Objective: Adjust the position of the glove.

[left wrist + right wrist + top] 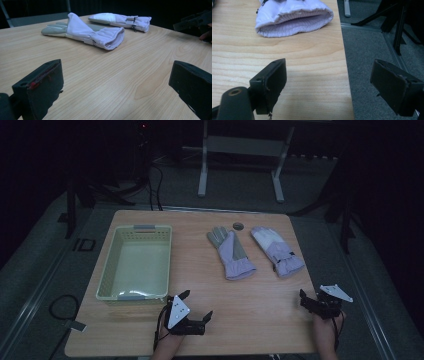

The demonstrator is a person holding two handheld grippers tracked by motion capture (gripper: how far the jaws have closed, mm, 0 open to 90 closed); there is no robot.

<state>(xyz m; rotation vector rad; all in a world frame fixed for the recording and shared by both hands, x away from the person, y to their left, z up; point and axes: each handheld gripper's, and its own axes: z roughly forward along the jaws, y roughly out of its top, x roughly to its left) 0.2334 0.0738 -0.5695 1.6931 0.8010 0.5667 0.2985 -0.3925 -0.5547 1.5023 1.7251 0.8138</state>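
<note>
1. two gloves lie on the wooden worktop (200, 285): the left glove (231, 252) near the middle and the right glove (278, 251) just beside it toward the right edge, both flat with cuffs facing the person.
2. the pale basket (135, 262) sits on the left part of the worktop, well apart from the gloves, with nothing seen inside it.
3. the left gripper (196, 306) rests low near the front edge, its jaws released wide with bare wood between them.
4. the right gripper (311, 301) hovers at the front right corner, jaws also released and grasping nothing; the right glove's cuff lies just ahead of it.
5. judging by this layout, the work looks barely begun: neither glove is lifted or touched, and both likely remain to be moved into the basket.
6. a small dark round thing (238, 225) sits beyond the gloves.
</note>
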